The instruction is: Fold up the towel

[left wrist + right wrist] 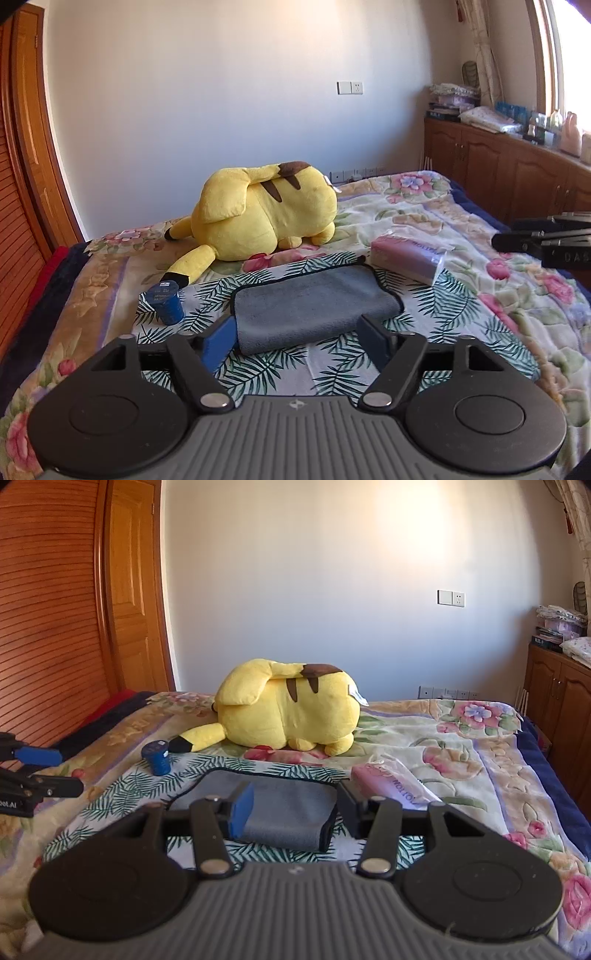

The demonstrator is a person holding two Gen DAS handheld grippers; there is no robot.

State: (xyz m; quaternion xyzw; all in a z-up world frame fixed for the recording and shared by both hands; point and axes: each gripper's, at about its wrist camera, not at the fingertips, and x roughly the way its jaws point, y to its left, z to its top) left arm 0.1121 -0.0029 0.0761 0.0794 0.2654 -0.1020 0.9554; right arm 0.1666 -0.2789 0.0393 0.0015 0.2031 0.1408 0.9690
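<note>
Bedroom scene: floral bedspread (424, 206) overlaid by a palm-leaf cloth (280, 369). One folded grey towel (314, 306) is laid on that cloth, long axis left-right. One Pikachu plush (258, 210), one blue jar (166, 301), one pink tissue pack (406, 258) are counted. Left gripper (299, 338) and right gripper (295, 812) are spread wide, nothing gripped.

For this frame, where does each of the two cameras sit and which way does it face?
Left wrist: on the left gripper, low over the bed, facing the grey towel and far wall; its open fingers and the right gripper's tips at the right edge show.
Right wrist: on the right gripper, same heading; its open fingers show, with the left gripper at the left edge.
Shared: towel, yellow plush, blue can, pink pack.
</note>
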